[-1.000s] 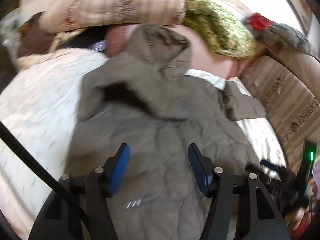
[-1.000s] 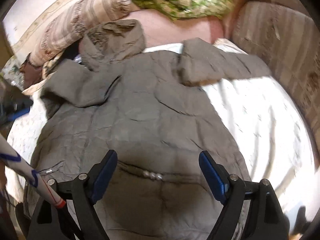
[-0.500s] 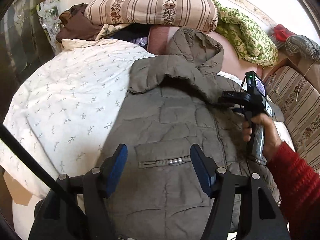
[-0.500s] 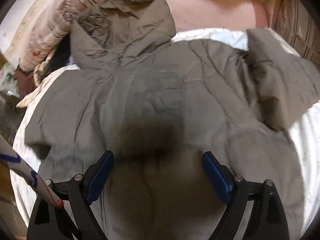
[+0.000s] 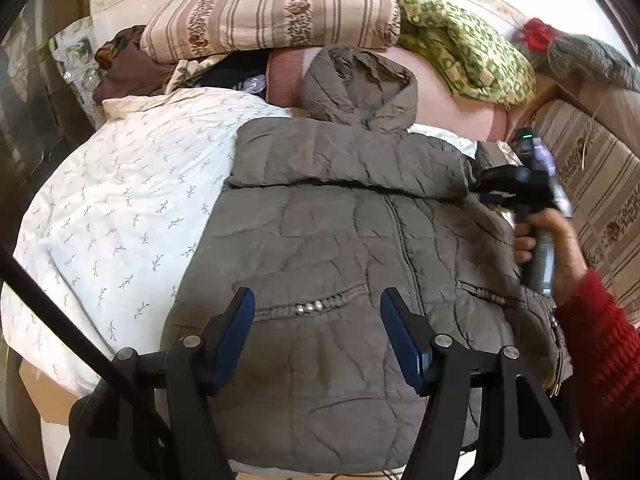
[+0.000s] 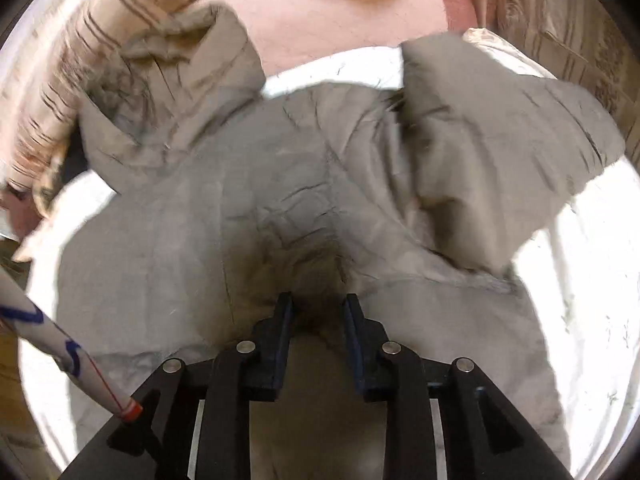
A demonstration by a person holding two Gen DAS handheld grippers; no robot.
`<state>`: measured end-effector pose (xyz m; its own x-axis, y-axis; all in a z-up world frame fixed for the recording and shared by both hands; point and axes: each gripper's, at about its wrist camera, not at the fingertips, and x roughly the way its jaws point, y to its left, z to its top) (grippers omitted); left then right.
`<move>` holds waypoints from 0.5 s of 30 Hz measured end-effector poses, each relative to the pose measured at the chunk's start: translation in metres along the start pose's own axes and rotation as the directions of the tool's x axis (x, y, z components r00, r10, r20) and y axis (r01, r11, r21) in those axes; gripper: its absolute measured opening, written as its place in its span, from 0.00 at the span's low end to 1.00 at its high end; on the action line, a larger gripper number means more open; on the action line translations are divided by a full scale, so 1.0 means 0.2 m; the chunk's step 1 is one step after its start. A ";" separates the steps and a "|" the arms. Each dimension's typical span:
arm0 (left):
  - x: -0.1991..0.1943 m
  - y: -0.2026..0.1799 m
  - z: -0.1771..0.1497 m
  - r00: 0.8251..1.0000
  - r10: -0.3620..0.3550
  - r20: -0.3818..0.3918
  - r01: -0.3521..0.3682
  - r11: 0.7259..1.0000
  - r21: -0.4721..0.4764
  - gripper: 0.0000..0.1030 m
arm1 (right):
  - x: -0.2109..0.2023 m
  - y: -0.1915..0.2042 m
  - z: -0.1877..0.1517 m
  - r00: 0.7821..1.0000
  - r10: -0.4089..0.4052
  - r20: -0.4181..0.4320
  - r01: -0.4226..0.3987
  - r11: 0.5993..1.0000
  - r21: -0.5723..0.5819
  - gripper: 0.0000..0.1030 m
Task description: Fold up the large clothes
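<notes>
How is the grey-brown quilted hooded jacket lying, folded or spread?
Partly folded: the grey-brown quilted hooded jacket lies front-up, one sleeve crossing its chest.

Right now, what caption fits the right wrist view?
Right gripper closing on a fold of the grey hooded coat spread on the white bedspread.

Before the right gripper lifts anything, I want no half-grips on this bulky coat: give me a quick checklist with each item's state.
1. Coat lies flat, front up, on the white bedspread: ok.
2. One sleeve is already folded across the chest: ok.
3. Right gripper has coat fabric between its closing jaws: ok.
4. That pinch is firm: cannot tell, the picture is blurred and the fabric there is in shadow.
5. Left gripper is free, open above the pocket trim: ok.
6. Other sleeve folded in: not ok, it still lies out to the side.
</notes>
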<state>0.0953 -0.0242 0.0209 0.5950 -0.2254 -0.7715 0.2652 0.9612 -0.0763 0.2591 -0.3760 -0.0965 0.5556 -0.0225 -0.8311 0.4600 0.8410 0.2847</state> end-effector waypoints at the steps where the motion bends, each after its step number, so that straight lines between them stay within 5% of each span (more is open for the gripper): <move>1: 0.00 -0.02 0.00 1.000 0.000 -0.004 0.000 1.000 0.005 0.62 | -0.07 -0.07 0.00 0.999 0.026 0.023 -0.026 1.000 0.005 0.34; 6: 0.04 -0.16 0.02 1.000 -0.021 -0.014 0.022 0.999 0.049 0.62 | -0.26 -0.50 0.03 0.993 -0.024 0.116 0.013 0.996 0.093 0.60; 15: 0.15 -0.30 0.03 0.997 -0.001 -0.075 0.008 0.996 0.087 0.62 | -0.25 -1.38 0.17 0.985 -0.126 0.114 0.075 0.925 0.372 0.62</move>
<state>0.1024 -0.0902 0.0058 0.5360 -0.2141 -0.8166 0.3350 0.9418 -0.0270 0.1266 -0.6255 -0.1170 0.5690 -0.1897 -0.8001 0.7246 0.5756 0.3788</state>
